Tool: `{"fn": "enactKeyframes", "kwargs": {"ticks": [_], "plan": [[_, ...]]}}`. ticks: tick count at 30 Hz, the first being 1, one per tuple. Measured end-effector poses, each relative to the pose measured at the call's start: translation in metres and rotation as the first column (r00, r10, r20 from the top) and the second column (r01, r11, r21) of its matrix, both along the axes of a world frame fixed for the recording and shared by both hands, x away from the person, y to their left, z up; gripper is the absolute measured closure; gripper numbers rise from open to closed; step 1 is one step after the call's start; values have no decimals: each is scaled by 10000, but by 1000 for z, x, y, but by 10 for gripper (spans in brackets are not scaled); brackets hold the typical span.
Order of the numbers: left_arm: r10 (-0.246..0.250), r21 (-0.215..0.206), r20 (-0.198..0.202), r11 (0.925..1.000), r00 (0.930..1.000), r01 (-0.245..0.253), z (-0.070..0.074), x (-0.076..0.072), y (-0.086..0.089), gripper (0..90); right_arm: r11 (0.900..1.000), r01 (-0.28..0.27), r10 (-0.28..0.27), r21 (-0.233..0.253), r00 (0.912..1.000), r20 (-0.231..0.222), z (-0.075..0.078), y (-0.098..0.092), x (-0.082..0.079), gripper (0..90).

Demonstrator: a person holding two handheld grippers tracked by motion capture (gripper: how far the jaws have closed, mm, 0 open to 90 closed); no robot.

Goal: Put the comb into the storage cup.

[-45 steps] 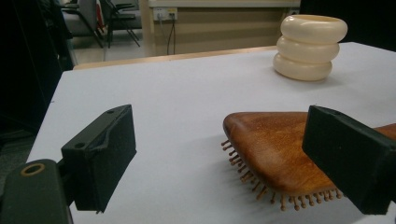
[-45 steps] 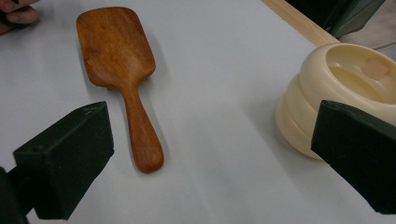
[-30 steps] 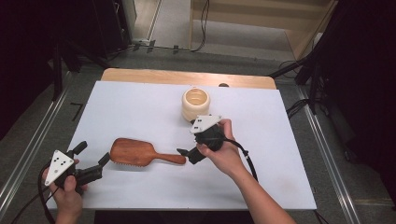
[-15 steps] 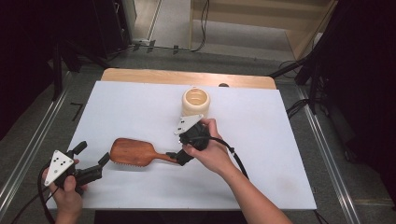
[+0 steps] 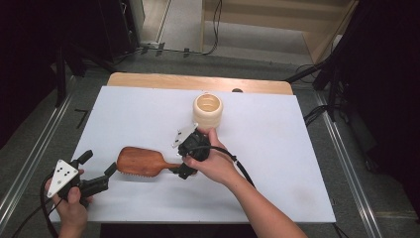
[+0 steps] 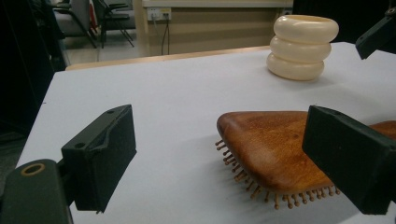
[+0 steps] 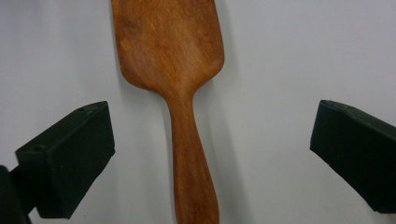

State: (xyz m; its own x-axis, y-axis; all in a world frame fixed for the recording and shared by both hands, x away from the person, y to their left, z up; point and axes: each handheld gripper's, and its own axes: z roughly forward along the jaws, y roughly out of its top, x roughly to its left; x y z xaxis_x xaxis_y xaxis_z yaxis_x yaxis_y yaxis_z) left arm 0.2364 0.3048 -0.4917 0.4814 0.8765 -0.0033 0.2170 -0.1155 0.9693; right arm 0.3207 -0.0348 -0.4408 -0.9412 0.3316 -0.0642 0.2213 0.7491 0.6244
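Note:
A wooden hairbrush (image 5: 141,160) lies bristles down on the white table top (image 5: 277,148), its handle pointing right. My right gripper (image 5: 182,172) hovers over that handle, open. In the right gripper view its jaws straddle the handle (image 7: 189,154) with wide gaps on both sides and touch nothing. My left gripper (image 5: 99,162) sits at the front left, open, its jaws aimed at the brush head (image 6: 271,140) from just short of it. A cream ribbed holder (image 5: 207,110) stands upright behind the brush.
The white top rests on a wooden table whose edge (image 5: 198,81) shows at the back. Metal rails (image 5: 29,163) run along both sides. Cables (image 5: 317,114) lie on the floor at the right. The table's right half is bare white surface.
My right gripper has moved left and toward the front, from beside the cream holder to above the brush handle. The left gripper and the brush have stayed put.

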Motion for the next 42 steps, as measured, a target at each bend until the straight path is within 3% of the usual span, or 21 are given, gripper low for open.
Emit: {"fn": "enactKeyframes", "kwargs": {"ticks": [3,6,11,15,18,21,25,29,37,42], "plan": [[-51,45,9,10000,10000,51,0,0,0,102,9995,-288,286,-152,9995,-90,-4,5,1,50],[-59,66,4,10000,10000,59,0,0,-1,102,9983,-501,486,-311,9978,-460,-8,11,2,50],[-88,68,8,9999,10000,88,0,0,-1,102,9967,-477,416,-652,9948,-925,-13,19,3,94],[-82,66,18,9999,10000,82,0,0,-1,102,9940,-557,497,-946,9967,-645,-19,25,5,172],[-72,69,21,10000,10000,72,0,0,-2,102,9936,-435,342,-1044,9954,-893,-22,28,6,233],[-81,64,21,9999,10000,80,0,0,-1,102,9937,-330,247,-1070,9966,-788,-26,32,7,307],[-78,65,18,9999,10000,78,0,0,-1,102,9899,-802,671,-1172,9915,-1113,-30,36,6,323],[-70,68,22,10000,10000,70,0,0,-2,102,9884,-683,513,-1355,9908,-1251,-33,40,4,434],[-80,84,18,9999,10000,80,0,0,-2,102,9760,-767,562,-2038,9929,-1047,-42,46,5,546],[-70,84,21,9999,10000,70,0,0,-2,102,9778,-739,564,-1961,9941,-932,-43,49,6,581]]}}
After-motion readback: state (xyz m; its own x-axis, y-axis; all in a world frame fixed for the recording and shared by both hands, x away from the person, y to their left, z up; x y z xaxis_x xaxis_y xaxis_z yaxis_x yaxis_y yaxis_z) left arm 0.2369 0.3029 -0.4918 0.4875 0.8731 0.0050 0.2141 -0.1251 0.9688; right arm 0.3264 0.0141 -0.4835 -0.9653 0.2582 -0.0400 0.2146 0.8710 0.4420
